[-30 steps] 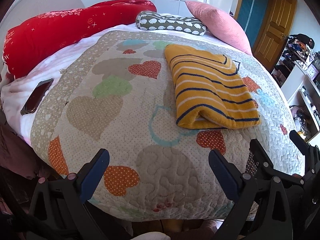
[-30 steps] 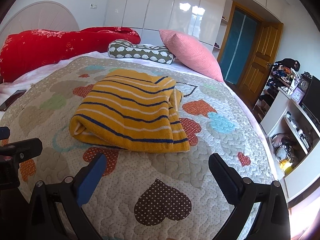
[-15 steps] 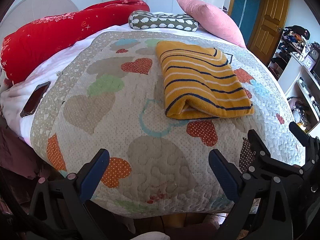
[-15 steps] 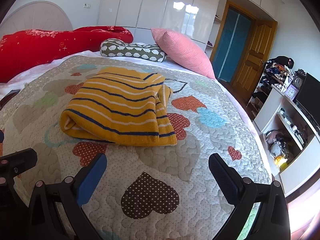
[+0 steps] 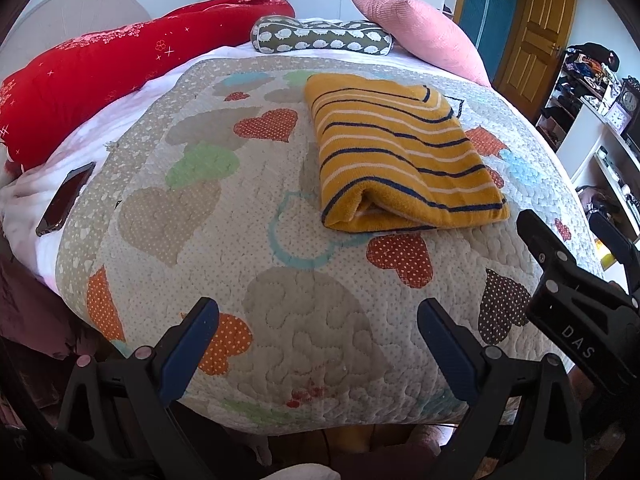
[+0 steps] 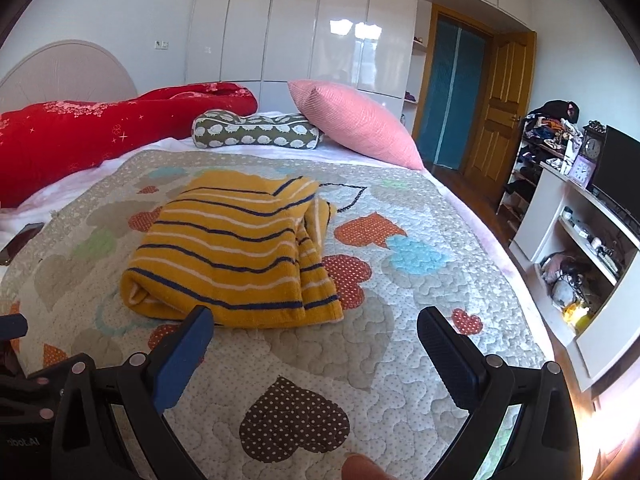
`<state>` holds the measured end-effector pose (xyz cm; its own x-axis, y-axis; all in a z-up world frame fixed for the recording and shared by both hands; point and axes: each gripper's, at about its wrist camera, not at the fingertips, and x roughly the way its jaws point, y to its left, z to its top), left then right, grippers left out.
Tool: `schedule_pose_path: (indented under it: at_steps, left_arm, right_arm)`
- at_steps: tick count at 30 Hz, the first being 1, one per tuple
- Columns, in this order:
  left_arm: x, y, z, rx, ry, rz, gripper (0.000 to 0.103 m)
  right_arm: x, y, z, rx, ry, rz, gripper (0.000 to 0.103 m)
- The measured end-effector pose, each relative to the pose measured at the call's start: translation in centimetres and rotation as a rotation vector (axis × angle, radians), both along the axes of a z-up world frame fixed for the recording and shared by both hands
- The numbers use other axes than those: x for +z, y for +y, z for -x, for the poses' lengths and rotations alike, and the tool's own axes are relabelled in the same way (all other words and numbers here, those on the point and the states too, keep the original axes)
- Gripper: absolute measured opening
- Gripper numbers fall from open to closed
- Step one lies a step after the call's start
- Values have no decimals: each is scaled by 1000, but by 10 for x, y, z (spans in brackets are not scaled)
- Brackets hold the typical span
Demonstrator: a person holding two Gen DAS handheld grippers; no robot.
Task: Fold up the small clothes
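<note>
Hovering: both hand-held grippers hang over the near edge of the bed, neither one touching cloth.
Left hand-held gripper [image 5: 318, 344]: released, its blue-padded fingers spread wide with only quilt showing between them.
Right hand-held gripper [image 6: 314, 354]: released as well, fingers wide apart; it also shows at the right edge of the left wrist view, just beside the left one.
Left fingertip of the right hand-held gripper: overlaps the near hem of the sweater in the right wrist view; I cannot tell whether it touches.
Striped sweater [image 5: 396, 152]: mustard yellow with navy and white stripes, folded into a thick rectangle, lying ahead of both hand-held grippers; ahead and to the right of the left one, ahead and slightly left of the right one.
Fold [image 6: 160, 292]: a rounded doubled edge faces the hand-held grippers.
Quilt [image 5: 192, 216]: heart-patterned, spread over the bed beneath the sweater.
Phone [image 5: 66, 200]: dark, lying far to the left of the left hand-held gripper on the white sheet.
Beyond the sweater: a red blanket [image 6: 100, 132], a patterned bolster [image 6: 256, 132] and a pink pillow [image 6: 356, 124] at the head of the bed.
</note>
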<state>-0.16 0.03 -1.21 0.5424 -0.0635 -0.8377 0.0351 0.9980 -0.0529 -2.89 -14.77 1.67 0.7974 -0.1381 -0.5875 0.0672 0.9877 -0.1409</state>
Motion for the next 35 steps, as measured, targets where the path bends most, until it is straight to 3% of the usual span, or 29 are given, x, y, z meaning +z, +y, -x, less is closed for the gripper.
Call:
schedule_pose_path:
  at_steps: [10, 25, 35]
  left_arm:
    - [-9, -5, -5, -3, 31, -19, 99]
    - [-22, -4, -13, -5, 73, -8, 99]
    - [-28, 1, -16, 3, 96, -2, 99]
  right_arm:
    - [-22, -8, -14, -43, 101, 6, 103]
    - [-37, -15, -26, -94, 154, 8, 103]
    - [-38, -13, -31, -108, 141, 9, 103]
